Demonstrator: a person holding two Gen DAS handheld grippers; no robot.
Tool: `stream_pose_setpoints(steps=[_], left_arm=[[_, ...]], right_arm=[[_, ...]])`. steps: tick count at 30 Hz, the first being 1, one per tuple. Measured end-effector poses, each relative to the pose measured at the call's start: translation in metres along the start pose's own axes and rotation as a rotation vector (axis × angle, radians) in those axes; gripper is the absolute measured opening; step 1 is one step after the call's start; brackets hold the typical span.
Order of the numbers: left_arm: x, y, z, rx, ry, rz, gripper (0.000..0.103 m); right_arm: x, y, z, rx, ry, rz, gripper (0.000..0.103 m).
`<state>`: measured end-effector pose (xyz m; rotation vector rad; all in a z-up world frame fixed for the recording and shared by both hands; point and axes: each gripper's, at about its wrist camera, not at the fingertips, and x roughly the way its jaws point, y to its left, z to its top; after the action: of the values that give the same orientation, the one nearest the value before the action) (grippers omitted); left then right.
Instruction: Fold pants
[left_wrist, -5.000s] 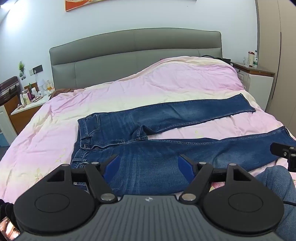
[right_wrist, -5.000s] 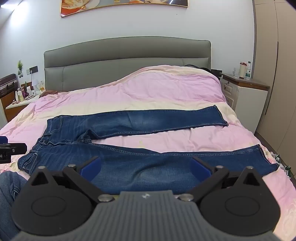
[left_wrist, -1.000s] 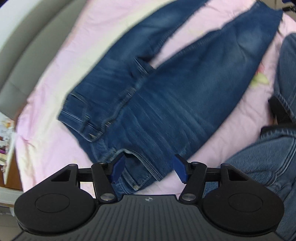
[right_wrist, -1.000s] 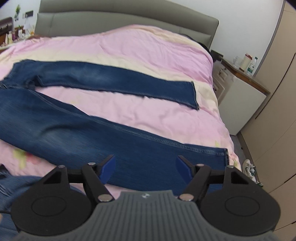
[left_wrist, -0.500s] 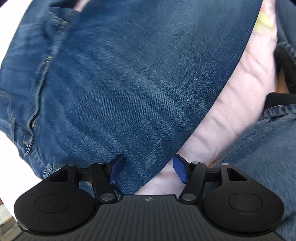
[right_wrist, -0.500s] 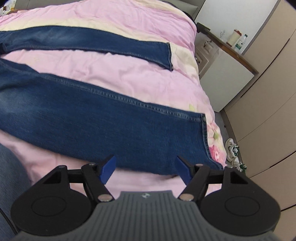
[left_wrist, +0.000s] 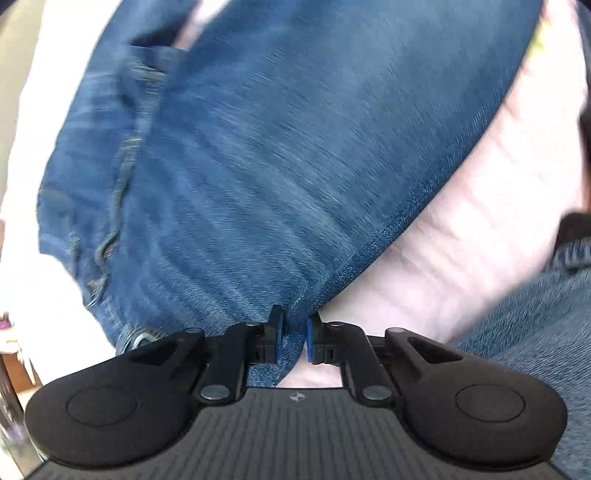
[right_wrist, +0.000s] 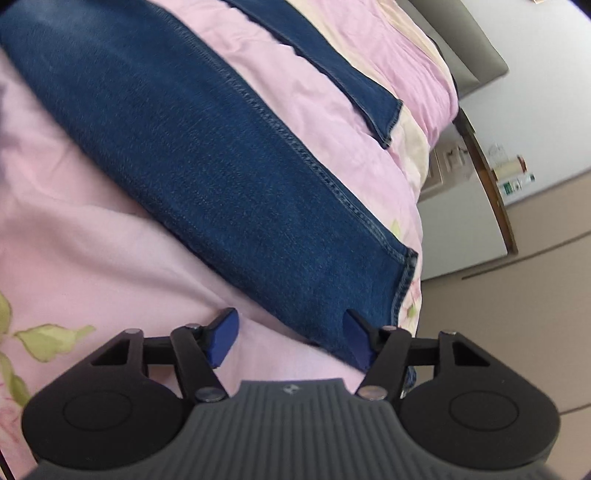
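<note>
Blue jeans (left_wrist: 280, 155) lie spread flat on a pink bedspread (left_wrist: 480, 206). In the left wrist view my left gripper (left_wrist: 295, 334) is shut on the near side edge of the jeans, by the waist; the waistband and fly (left_wrist: 107, 243) show at left. In the right wrist view my right gripper (right_wrist: 290, 341) is open, low over the hem end of the near leg (right_wrist: 229, 166), with its right fingertip (right_wrist: 356, 338) on the denim beside the hem (right_wrist: 404, 280). The far leg (right_wrist: 332, 70) lies further up the bed.
The bed's right edge drops off just beyond the hems. A white nightstand (right_wrist: 465, 206) with bottles stands beside it, with a beige wardrobe (right_wrist: 535, 295) nearer. The person's own jeans-clad leg (left_wrist: 535, 332) is at the right in the left wrist view.
My left gripper has closed on the near edge of the jeans at the waist end. My right gripper has dropped closer to the near leg's hem and stays open.
</note>
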<state>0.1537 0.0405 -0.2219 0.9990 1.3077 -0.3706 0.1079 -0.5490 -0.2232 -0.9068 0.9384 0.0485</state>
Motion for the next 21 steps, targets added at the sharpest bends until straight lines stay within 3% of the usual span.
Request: stream_pose_setpoints(steps=[2, 4, 11, 15, 21], left_arm=[[-0.013, 0.005, -0.012, -0.071, -0.062, 0.027, 0.01], [-0.027, 0.011, -0.026, -0.153, -0.128, 0.043, 0.009], [-0.074, 0.04, -0.045, -0.352, -0.306, 0.104, 0.008], [-0.099, 0.055, -0.021, -0.431, -0.356, 0.127, 0.008], [-0.115, 0.123, 0.019, -0.517, -0.391, 0.161, 0.007]], right_arm=[[0.006, 0.004, 0.003, -0.029, -0.003, -0.022, 0.039], [0.01, 0.006, 0.005, -0.032, 0.017, -0.046, 0.006], [-0.014, -0.028, 0.029, 0.112, -0.04, -0.18, 0.0], [-0.023, -0.068, 0.066, 0.211, -0.07, -0.231, 0.0], [-0.004, -0.127, 0.139, 0.265, -0.075, -0.286, 0.0]])
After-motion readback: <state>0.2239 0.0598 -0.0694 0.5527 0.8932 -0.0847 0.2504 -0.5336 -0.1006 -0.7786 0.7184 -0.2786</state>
